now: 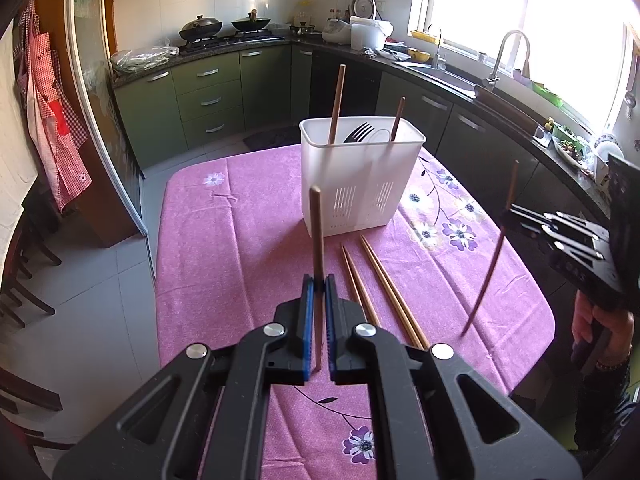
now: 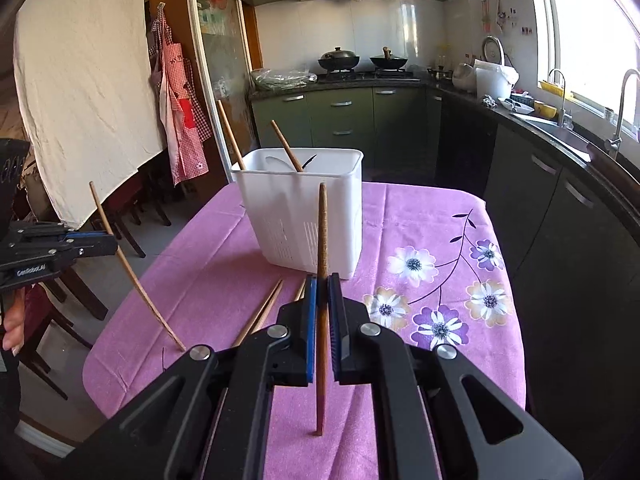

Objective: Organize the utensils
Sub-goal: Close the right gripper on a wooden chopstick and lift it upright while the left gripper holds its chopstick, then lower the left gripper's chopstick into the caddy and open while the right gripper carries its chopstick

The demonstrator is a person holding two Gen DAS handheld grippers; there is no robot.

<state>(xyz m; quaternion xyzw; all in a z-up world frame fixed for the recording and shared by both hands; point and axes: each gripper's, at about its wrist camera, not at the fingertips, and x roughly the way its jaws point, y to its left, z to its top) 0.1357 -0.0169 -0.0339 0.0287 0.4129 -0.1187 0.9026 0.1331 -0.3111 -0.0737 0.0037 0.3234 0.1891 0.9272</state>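
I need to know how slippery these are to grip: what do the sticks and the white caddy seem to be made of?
Slim brown chopsticks: likely wood or bamboo, matt, faint grain, no glare. White rectangular slotted utensil caddy: apparently moulded plastic, smooth, slightly translucent, with even vent slits.

six chopsticks (image 1: 376, 280), one fork (image 1: 358, 133) — one white holder (image 1: 360, 184), two tools (image 1: 319, 280)

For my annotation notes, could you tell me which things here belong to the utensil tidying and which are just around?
Job: left gripper and right gripper, each shut on a chopstick; white holder; loose chopsticks.
Around: woks, faucet, apron.
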